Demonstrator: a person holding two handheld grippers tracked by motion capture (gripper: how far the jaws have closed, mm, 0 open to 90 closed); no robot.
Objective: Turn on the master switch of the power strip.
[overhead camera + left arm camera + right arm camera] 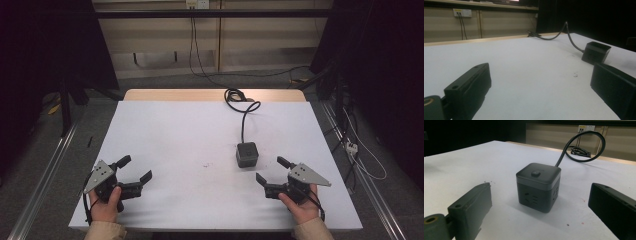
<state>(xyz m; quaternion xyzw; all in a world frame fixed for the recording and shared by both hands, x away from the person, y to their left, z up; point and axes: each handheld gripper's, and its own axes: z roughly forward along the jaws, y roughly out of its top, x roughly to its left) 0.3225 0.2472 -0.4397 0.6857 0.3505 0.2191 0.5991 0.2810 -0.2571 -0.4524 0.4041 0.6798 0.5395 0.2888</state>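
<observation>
Black cube-shaped power socket block (247, 154) with black cable (243, 107) right of centre on white table (165, 135), upright, button on top. Left gripper (136, 169) near left corner, jaws apart, empty. Right gripper (272, 170) just beside cube, jaws apart, not touching it.

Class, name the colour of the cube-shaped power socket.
Black power socket, best shown in the right gripper view.
</observation>
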